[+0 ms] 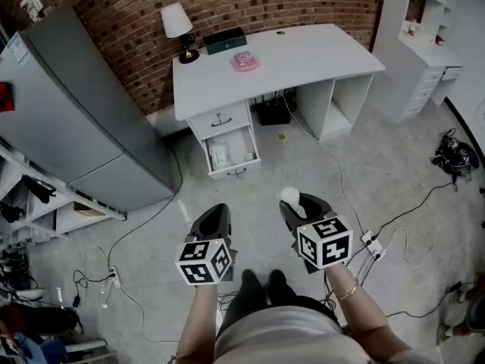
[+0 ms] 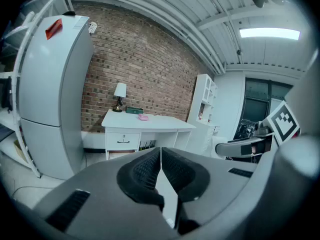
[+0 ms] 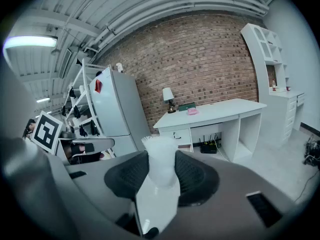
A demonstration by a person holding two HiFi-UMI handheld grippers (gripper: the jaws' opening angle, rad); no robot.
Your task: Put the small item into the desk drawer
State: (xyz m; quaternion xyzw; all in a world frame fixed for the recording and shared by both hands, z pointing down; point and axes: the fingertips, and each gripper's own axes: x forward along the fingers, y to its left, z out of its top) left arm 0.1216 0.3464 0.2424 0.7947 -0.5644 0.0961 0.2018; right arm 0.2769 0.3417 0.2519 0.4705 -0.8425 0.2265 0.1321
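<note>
A small white item (image 3: 161, 166) with a flared, ragged top stands between the black pads of my right gripper (image 3: 161, 176), which is shut on it; in the head view the white item (image 1: 289, 196) pokes out ahead of the right gripper (image 1: 297, 205). My left gripper (image 1: 214, 222) hangs beside it, shut and empty, its pads (image 2: 145, 174) meeting along a thin seam. The white desk (image 1: 303, 59) stands well ahead by the brick wall. Its lower drawer (image 1: 233, 152) is pulled open, with small things lying inside; the upper drawer (image 1: 220, 119) is closed.
A lamp (image 1: 178, 29), a dark green box (image 1: 225, 42) and a pink object (image 1: 245, 61) rest on the desk. A grey fridge (image 1: 76, 112) stands left, shelving (image 1: 45, 203) at the left edge, white cabinets (image 1: 424, 59) right. Cables (image 1: 394, 218) trail across the floor.
</note>
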